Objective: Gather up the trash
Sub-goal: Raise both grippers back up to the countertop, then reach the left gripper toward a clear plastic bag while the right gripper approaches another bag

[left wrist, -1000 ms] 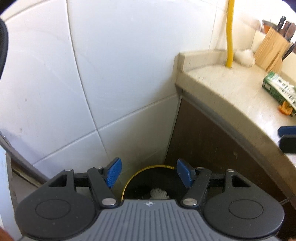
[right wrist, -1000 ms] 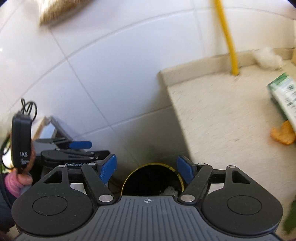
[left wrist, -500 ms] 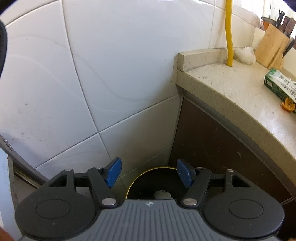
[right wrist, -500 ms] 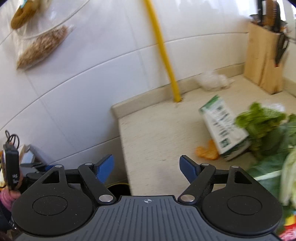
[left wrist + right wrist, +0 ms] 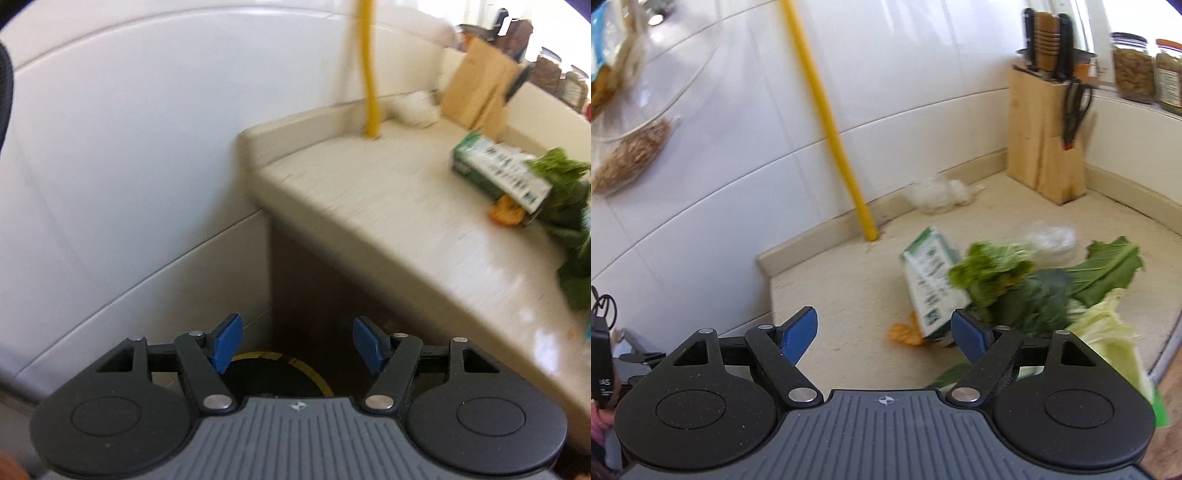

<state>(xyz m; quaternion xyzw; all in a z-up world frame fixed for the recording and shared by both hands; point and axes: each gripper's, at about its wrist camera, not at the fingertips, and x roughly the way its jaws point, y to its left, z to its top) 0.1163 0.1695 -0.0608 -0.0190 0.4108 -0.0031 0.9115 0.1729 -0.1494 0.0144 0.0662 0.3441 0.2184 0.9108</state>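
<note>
My left gripper [image 5: 296,342] is open and holds nothing, hanging above a black bin with a yellow rim [image 5: 291,360] on the floor beside the counter. My right gripper [image 5: 884,331] is open over the beige counter [image 5: 842,295], empty. Just ahead of it lie a green and white carton [image 5: 929,286] and an orange peel [image 5: 905,334]. A crumpled white wrapper [image 5: 938,190] sits by the back wall, and a clear plastic bag [image 5: 1051,236] lies behind the greens. From the left wrist the carton [image 5: 498,173], peel [image 5: 506,214] and wrapper [image 5: 415,109] show on the counter's right.
Leafy greens [image 5: 1034,288] and a pale cabbage [image 5: 1108,339] cover the counter's right side. A wooden knife block [image 5: 1047,136] stands in the corner with jars [image 5: 1134,66] beside it. A yellow pipe [image 5: 827,122] runs up the tiled wall. A hand holding a black device [image 5: 600,365] shows at far left.
Both grippers have risen and swung right from the bin toward the counter. The right one now faces the carton and peel; the bin has dropped out of its view.
</note>
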